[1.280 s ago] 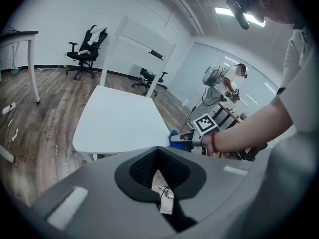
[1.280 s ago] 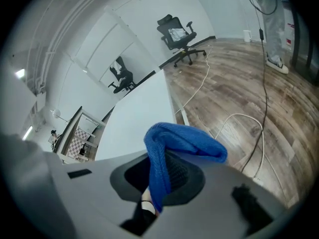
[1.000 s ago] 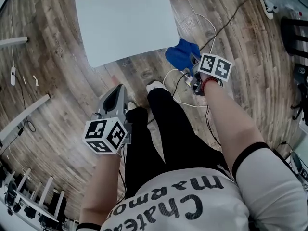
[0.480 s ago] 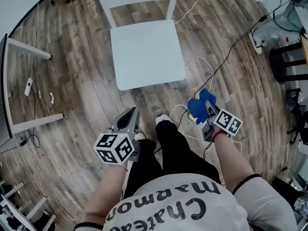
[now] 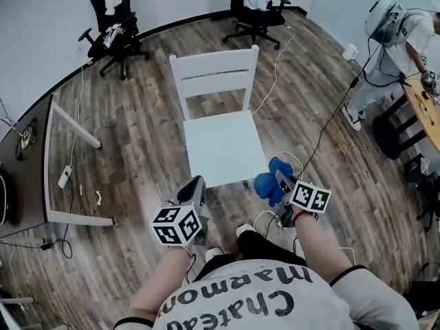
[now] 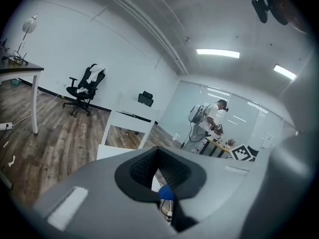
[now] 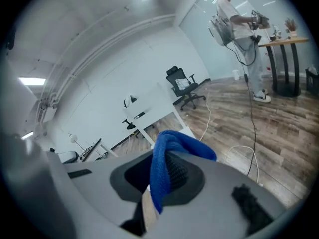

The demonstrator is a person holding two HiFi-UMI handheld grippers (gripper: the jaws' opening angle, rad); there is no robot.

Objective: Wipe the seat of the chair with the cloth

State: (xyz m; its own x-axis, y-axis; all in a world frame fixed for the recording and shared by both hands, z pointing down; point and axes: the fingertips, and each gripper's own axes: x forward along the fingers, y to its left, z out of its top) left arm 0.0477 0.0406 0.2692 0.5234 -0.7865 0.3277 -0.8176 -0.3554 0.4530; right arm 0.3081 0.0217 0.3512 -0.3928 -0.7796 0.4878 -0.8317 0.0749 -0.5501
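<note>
My right gripper (image 5: 280,183) has its jaws pressed together on the blue cloth (image 5: 268,184); the cloth bunches out beyond the fingertips and drapes over one pad. I hold the cloth just beside the front right corner of the white wooden chair's seat (image 5: 223,143), over the wood floor (image 5: 137,150); whether it touches the seat cannot be told. My left gripper (image 5: 194,186) has its jaws together with nothing between them, and sits off the seat's front left corner. The seat is bare, with the slatted backrest (image 5: 214,71) at its far edge. A white cable (image 5: 275,53) runs across the floor past the chair's right side. Two black office chairs (image 5: 113,19) stand near the far wall.
</note>
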